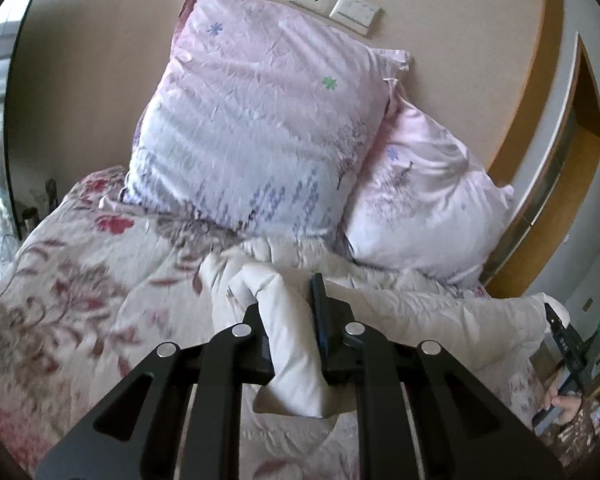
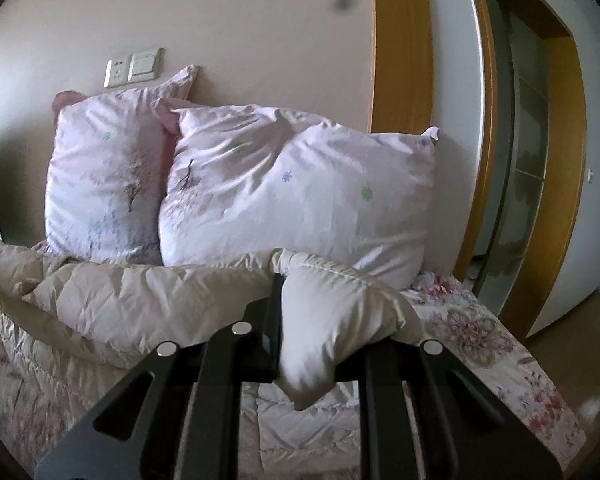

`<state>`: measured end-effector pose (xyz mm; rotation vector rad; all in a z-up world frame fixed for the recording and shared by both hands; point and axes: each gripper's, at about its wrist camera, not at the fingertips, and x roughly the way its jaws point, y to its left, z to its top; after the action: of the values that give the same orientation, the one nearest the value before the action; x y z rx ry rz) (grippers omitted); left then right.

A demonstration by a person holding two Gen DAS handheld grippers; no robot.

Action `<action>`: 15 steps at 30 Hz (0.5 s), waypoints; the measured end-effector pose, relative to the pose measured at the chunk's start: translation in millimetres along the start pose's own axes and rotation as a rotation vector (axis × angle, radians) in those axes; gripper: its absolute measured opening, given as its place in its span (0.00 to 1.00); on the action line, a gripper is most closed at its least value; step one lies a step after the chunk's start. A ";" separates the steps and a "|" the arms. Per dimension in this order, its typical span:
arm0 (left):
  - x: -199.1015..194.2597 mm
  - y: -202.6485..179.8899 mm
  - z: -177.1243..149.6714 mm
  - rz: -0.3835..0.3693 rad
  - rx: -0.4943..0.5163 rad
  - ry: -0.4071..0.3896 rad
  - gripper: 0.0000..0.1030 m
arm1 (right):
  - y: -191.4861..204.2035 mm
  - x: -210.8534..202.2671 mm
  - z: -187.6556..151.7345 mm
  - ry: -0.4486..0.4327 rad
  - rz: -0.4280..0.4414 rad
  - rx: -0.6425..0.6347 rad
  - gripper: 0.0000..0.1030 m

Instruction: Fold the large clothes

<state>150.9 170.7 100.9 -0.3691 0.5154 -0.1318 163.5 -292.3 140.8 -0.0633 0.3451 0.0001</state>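
Puffy cream jacket (image 2: 148,300) hangs stretched between both tongs above the bed. Left gripper (image 1: 290,320) pinches one bunched end; right gripper (image 2: 312,320) pinches the other. Below lies a flowery quilt (image 1: 72,280). Two pink pillows (image 2: 296,196) lean on the beige wall at 12 o'clock, under a socket and switch (image 1: 334,0). A wooden door frame (image 2: 560,200) stands at 3 o'clock.

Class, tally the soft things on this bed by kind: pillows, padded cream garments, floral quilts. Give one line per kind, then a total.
Pillows: 2
Padded cream garment: 1, gripped by the left tool and right tool
Floral quilt: 1
Total: 4
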 end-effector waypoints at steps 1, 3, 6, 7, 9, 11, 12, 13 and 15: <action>11.3 3.5 4.2 0.001 -0.014 0.003 0.12 | 1.0 11.3 2.1 0.007 -0.003 0.012 0.15; 34.5 14.5 5.7 -0.004 -0.060 0.029 0.12 | 2.4 30.6 1.0 0.034 -0.010 0.025 0.15; 59.1 29.4 2.2 -0.009 -0.122 0.068 0.12 | 5.8 65.6 -6.9 0.109 -0.015 0.033 0.15; 66.4 33.5 0.4 -0.006 -0.139 0.079 0.12 | 6.4 77.4 -10.6 0.140 -0.013 0.042 0.15; 75.5 38.6 -2.0 -0.007 -0.162 0.091 0.12 | 6.5 90.6 -15.7 0.175 -0.012 0.058 0.15; 82.3 41.5 -2.8 -0.009 -0.174 0.098 0.12 | 5.6 102.9 -18.4 0.204 -0.008 0.080 0.15; 85.9 43.0 -2.6 -0.010 -0.182 0.103 0.12 | 4.3 109.7 -19.4 0.222 -0.002 0.099 0.15; 90.0 45.1 -2.6 -0.012 -0.195 0.109 0.12 | 3.2 115.4 -20.4 0.237 0.003 0.116 0.15; 97.1 48.8 -1.8 -0.017 -0.221 0.123 0.12 | 2.6 126.8 -21.4 0.262 0.009 0.141 0.16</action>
<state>235.3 194.5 36.7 -0.5833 0.6507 -0.1147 275.6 -292.4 77.6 0.0792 0.6060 -0.0241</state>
